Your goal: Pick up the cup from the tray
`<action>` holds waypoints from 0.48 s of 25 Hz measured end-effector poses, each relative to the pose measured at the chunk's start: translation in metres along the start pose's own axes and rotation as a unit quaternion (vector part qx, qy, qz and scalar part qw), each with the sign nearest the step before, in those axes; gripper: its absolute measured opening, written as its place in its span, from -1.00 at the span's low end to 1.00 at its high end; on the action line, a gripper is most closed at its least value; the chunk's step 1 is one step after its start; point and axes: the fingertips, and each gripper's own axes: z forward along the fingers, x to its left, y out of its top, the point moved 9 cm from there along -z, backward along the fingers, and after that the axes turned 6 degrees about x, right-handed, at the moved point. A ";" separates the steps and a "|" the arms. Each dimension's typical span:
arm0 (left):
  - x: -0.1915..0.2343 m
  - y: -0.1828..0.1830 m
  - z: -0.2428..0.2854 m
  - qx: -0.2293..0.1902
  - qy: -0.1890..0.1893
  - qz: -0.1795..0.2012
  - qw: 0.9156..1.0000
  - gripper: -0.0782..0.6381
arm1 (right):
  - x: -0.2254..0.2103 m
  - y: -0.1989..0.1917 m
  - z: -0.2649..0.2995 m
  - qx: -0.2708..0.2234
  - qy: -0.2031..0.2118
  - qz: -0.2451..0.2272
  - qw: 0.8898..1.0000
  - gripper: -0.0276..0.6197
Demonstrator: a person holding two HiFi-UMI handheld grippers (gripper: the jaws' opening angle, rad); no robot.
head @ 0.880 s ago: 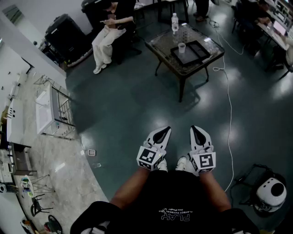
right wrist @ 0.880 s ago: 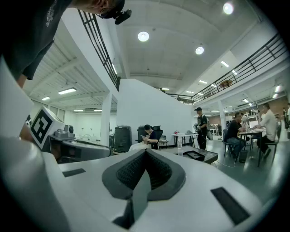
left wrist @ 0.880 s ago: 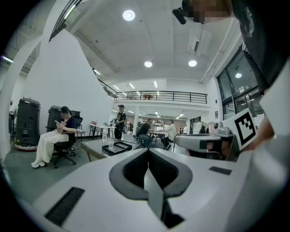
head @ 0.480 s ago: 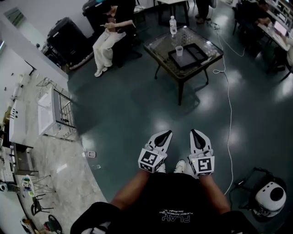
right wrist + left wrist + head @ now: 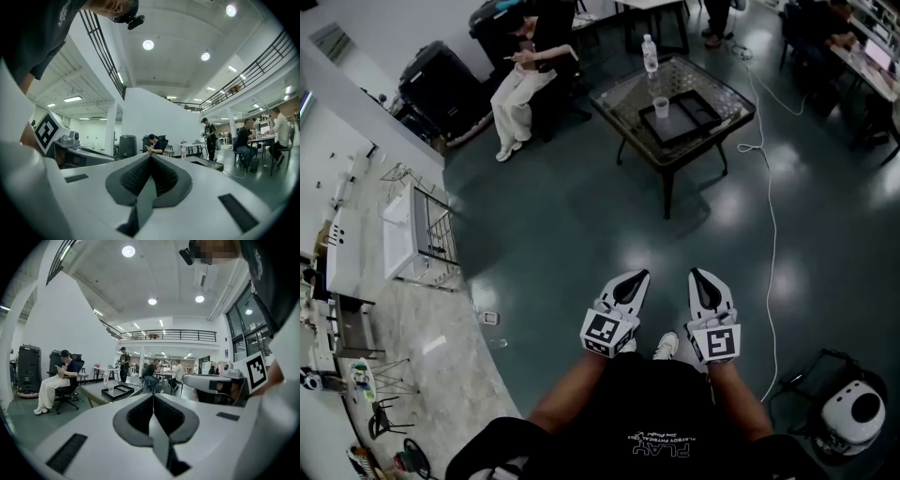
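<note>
A clear plastic cup [image 5: 661, 107] stands on a black tray [image 5: 686, 115] on a low glass-topped table [image 5: 623, 89] far ahead across the room. The cup [image 5: 111, 387] and tray [image 5: 119, 392] also show small in the left gripper view. Both grippers are held close to my body, far from the table. My left gripper [image 5: 634, 280] is shut with nothing between its jaws. My right gripper [image 5: 702, 279] is shut and empty too. In the right gripper view the tray [image 5: 205, 163] peeks over the jaw; the cup is hidden there.
A water bottle [image 5: 650, 52] stands on the table behind the tray. A person [image 5: 525, 80] sits in a chair left of the table. A white cable [image 5: 769, 206] runs along the dark floor on the right. A white counter [image 5: 356, 244] with a wire rack lines the left.
The table with tray and cup has shifted slightly left and up in the head view. Both grippers stay shut and held near my body.
</note>
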 end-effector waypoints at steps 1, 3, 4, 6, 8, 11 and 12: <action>-0.003 0.002 0.002 0.000 0.001 0.002 1.000 -0.75 | -0.004 0.000 0.000 -0.004 0.004 -0.002 1.000 -0.89; -0.008 0.006 0.007 0.000 0.001 0.006 1.000 -0.75 | -0.012 0.001 -0.001 -0.010 0.007 -0.003 1.000 -0.89; -0.010 0.007 0.010 0.000 -0.001 0.008 1.000 -0.75 | -0.015 0.001 -0.001 -0.011 0.006 -0.001 1.000 -0.89; -0.011 0.010 0.015 0.000 -0.003 0.013 1.000 -0.75 | -0.022 0.001 0.001 -0.013 0.003 0.004 1.000 -0.89; -0.009 0.013 0.021 -0.003 -0.004 0.014 1.000 -0.75 | -0.027 0.001 0.005 -0.014 0.001 0.005 1.000 -0.89; -0.006 0.017 0.027 -0.009 -0.008 0.008 1.000 -0.75 | -0.030 0.003 0.013 -0.020 0.002 0.003 1.000 -0.89; -0.004 0.018 0.028 -0.010 -0.009 0.007 1.000 -0.75 | -0.030 0.004 0.015 -0.023 0.001 0.002 1.000 -0.89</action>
